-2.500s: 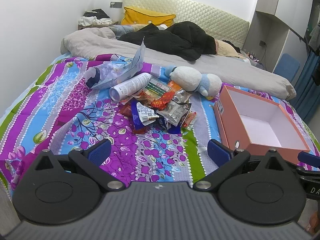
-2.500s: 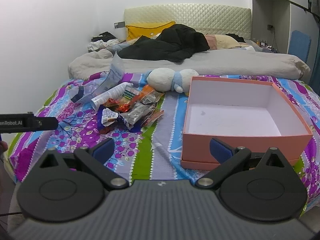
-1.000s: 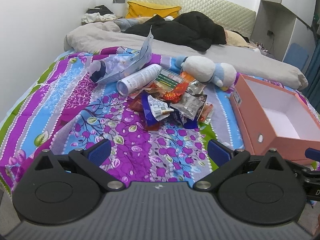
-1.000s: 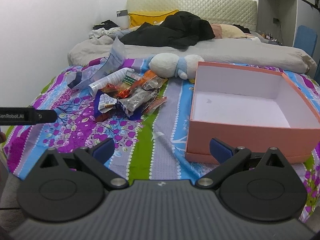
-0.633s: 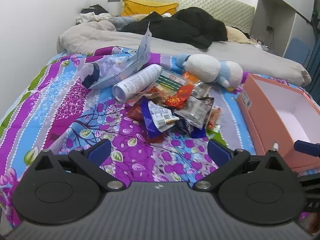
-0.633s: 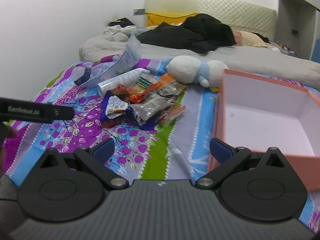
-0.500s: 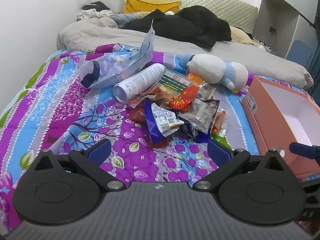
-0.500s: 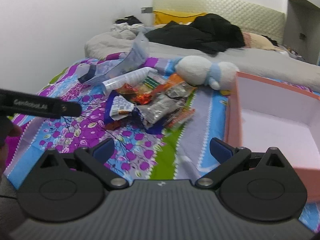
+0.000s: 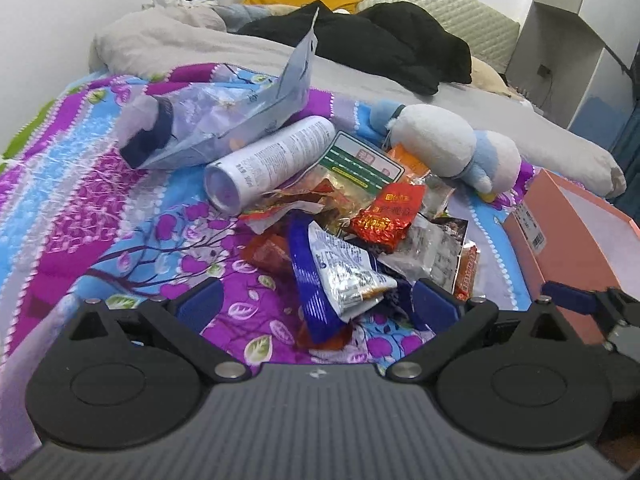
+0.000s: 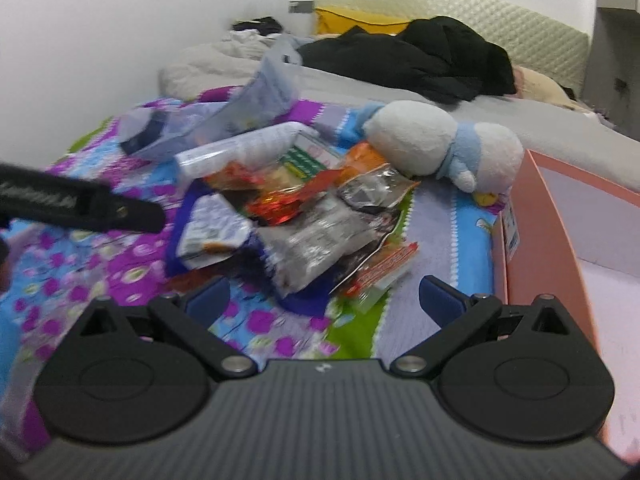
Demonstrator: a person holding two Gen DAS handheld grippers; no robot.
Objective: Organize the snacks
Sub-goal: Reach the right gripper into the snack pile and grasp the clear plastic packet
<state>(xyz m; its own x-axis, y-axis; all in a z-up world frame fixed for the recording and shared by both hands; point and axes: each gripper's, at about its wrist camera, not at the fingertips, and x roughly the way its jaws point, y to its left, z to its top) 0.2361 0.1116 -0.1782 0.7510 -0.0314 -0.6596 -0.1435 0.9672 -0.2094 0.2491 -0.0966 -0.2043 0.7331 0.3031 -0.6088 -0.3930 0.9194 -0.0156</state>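
A heap of snack packets (image 9: 360, 236) lies on the flowered bedspread (image 9: 80, 208); it also shows in the right wrist view (image 10: 304, 224). A silver and blue packet (image 9: 344, 276) lies nearest my left gripper (image 9: 316, 306), which is open and empty just in front of the heap. A red foil packet (image 9: 388, 212) sits on top. My right gripper (image 10: 324, 300) is open and empty, close to a grey packet (image 10: 320, 240) and an orange stick packet (image 10: 380, 268). An empty pink box (image 10: 560, 240) stands to the right; the left wrist view shows it too (image 9: 560, 240).
A white tube (image 9: 268, 164), a clear crumpled bag (image 9: 224, 116) and a plush toy (image 9: 452, 148) lie behind the heap. Grey bedding and black clothes (image 9: 380, 44) cover the far bed. The left gripper's finger (image 10: 80, 204) crosses the right wrist view.
Both grippers have moved forward and closer to the snack heap. The right gripper has swung left, away from the pink box. Both stay open.
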